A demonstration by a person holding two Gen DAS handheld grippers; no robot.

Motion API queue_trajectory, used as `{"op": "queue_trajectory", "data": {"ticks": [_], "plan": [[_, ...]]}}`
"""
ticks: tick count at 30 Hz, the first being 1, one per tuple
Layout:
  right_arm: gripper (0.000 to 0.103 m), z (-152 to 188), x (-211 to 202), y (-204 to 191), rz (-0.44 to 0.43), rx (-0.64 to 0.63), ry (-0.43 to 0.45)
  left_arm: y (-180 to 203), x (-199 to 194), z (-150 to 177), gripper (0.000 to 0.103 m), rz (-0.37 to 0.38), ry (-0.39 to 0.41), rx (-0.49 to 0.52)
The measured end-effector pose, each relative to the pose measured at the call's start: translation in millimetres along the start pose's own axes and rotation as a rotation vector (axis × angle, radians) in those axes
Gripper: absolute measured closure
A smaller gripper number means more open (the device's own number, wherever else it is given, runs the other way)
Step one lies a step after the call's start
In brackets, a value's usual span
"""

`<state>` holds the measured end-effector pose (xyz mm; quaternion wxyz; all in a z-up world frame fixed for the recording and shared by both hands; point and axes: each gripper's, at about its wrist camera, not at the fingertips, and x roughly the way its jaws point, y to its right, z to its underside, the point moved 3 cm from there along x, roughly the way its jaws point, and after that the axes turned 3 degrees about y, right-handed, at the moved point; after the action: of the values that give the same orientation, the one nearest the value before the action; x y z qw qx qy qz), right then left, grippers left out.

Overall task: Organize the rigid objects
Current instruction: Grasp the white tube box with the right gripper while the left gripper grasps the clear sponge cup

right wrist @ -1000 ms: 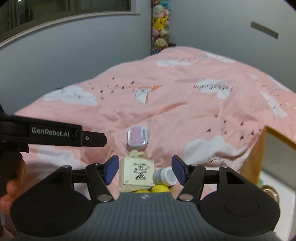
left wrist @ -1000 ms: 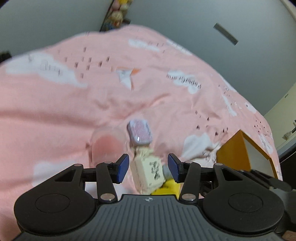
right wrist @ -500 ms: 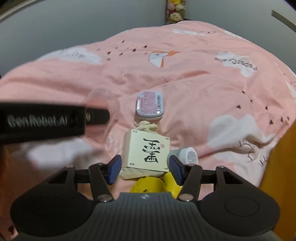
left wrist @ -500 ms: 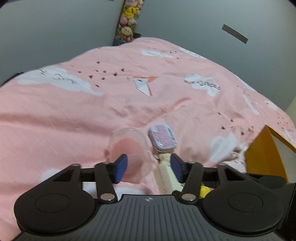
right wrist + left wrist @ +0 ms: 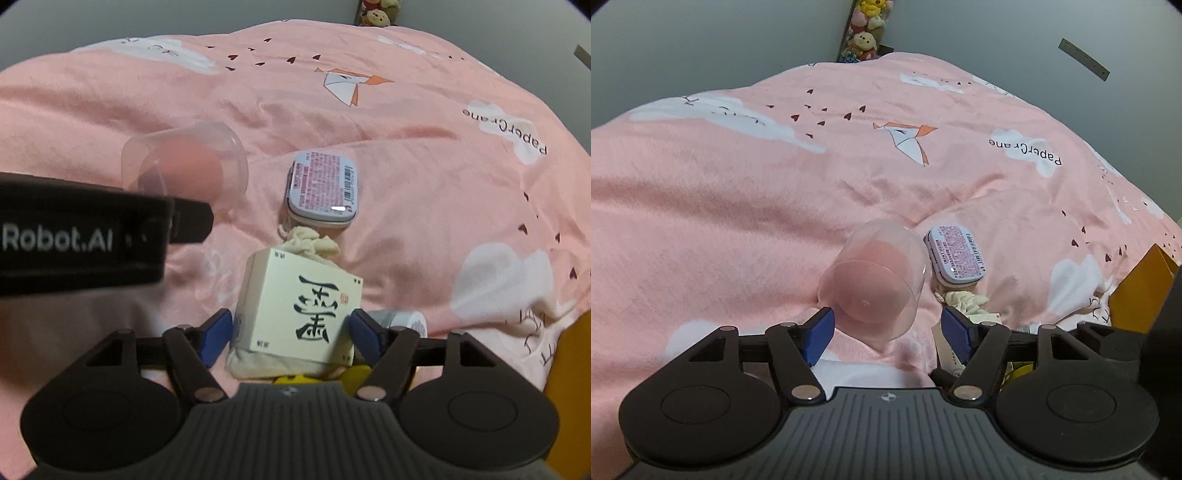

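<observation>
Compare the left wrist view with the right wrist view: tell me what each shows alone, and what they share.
Only the left wrist view shows the left gripper, its open jaws flanking the clear cup without touching.

Only the right wrist view shows the right gripper, open around the cream box, and the box's printed face.

Both show the cup, the mint tin, the cloth pouch and the pink blanket.

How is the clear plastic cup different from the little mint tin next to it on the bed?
The clear plastic cup is see-through and round; the mint tin is opaque, flat and rectangular with rounded corners. The cup lies tipped on its side, while the tin lies flat with its printed label and barcode facing up. The cup looks bulkier and taller than the thin tin. Both rest on the pink bedspread, side by side, and neither is held.
</observation>
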<state>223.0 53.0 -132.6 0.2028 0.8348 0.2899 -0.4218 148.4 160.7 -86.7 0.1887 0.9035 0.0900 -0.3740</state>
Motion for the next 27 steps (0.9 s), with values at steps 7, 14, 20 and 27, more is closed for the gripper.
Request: {"op": "queue_trajectory", "data": {"ticks": [7,14,20,27], "plan": [[0.045,-1.7,1.1,6.9,-0.007,0.037,0.010,-2.8,3.5,-1.6,0.024,0.007,0.024,-0.017],[0.070,-2.6,-26.9,24.4,-0.030,0.136,0.060,6.0,-11.0,-10.4,0.016,-0.049,0.113,0.101],[0.074,-3.5,-39.8,50.0,-0.115,0.327,0.074,6.5,3.7,-22.7,0.015,-0.029,0.039,0.163],[0.073,-7.2,-23.8,53.0,-0.059,0.342,0.058,8.1,26.0,-22.3,0.017,-0.037,-0.005,0.190]]}}
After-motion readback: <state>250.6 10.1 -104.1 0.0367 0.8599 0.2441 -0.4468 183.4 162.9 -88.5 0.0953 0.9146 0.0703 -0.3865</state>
